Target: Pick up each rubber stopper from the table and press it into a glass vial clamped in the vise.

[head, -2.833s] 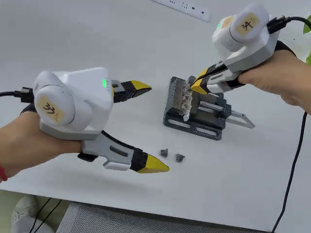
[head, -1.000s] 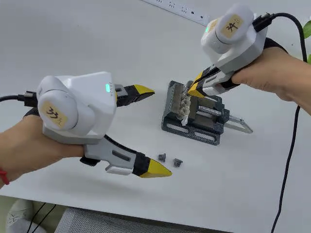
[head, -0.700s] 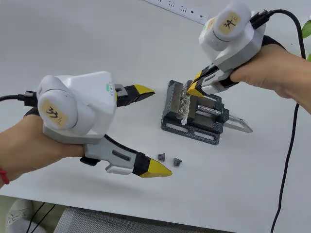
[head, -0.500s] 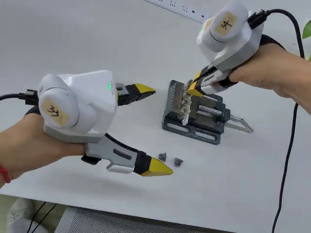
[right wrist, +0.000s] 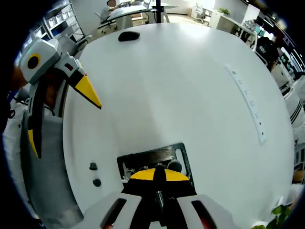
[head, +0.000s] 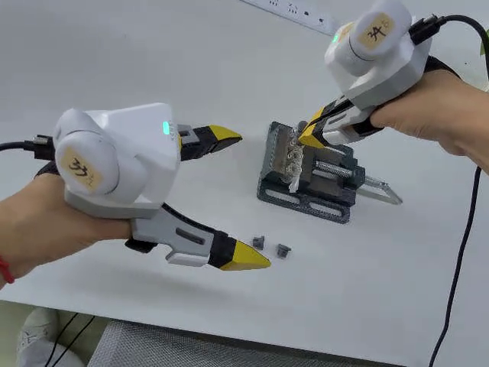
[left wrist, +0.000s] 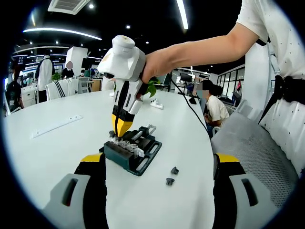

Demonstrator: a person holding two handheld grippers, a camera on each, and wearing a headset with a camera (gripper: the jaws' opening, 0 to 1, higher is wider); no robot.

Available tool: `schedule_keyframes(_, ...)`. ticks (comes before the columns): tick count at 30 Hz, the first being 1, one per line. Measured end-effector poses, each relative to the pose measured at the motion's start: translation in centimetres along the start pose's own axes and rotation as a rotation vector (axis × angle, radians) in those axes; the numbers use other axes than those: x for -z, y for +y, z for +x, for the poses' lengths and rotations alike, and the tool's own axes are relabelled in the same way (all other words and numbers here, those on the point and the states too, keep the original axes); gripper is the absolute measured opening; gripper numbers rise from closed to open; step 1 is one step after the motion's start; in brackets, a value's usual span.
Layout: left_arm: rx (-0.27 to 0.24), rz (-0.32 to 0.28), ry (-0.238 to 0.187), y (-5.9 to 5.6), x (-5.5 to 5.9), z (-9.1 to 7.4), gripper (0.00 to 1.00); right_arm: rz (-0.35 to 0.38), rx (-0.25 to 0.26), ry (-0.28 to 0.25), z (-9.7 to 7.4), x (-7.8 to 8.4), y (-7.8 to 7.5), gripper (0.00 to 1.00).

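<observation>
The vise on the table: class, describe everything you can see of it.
The vise is dark grey and looks metal, sitting flat on the table. It has a slotted base, a threaded screw and a thin bar sticking out one end. A row of glass vials stands clamped in it. The right tool, shut, points down at the row's far end; contact is unclear.

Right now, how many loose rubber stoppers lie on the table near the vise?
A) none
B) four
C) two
C: two small grey rubber stoppers lie side by side on the white table, on the near side of the vise.
</observation>
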State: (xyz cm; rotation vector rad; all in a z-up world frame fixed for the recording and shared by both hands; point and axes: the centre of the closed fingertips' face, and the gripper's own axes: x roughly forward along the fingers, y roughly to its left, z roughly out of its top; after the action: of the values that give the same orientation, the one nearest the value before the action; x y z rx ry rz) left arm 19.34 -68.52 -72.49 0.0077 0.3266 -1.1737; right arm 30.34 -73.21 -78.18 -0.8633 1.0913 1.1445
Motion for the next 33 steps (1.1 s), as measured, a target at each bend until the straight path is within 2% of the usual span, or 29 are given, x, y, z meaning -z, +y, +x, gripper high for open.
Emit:
schedule_keyframes(3, 0.002, 0.004, 0.004, 0.0, 0.0, 0.1, 0.93, -0.042, 0.008, 0.023, 0.1, -0.2, -0.1, 0.00)
schedule_keyframes(5, 0.005, 0.007, 0.005, -0.1, -0.2, 0.2, 0.93, -0.033, 0.007, 0.023, 0.1, -0.1, 0.1, 0.00)
schedule_keyframes(12, 0.002, 0.019, 0.010, 0.0, -0.4, 0.0, 0.93, 0.016, -0.003, -0.028, 0.0, -0.1, -0.1, 0.00)
schedule_keyframes(20, -0.010, 0.030, 0.020, -0.1, -0.9, -0.4, 0.93, 0.010, 0.008, -0.060, 0.0, -0.2, 0.0, 0.01)
schedule_keyframes(33, -0.035, 0.039, 0.032, 0.0, -1.8, -0.8, 0.94, 0.043, 0.024, -0.108, -0.2, -0.1, 0.0, 0.03)
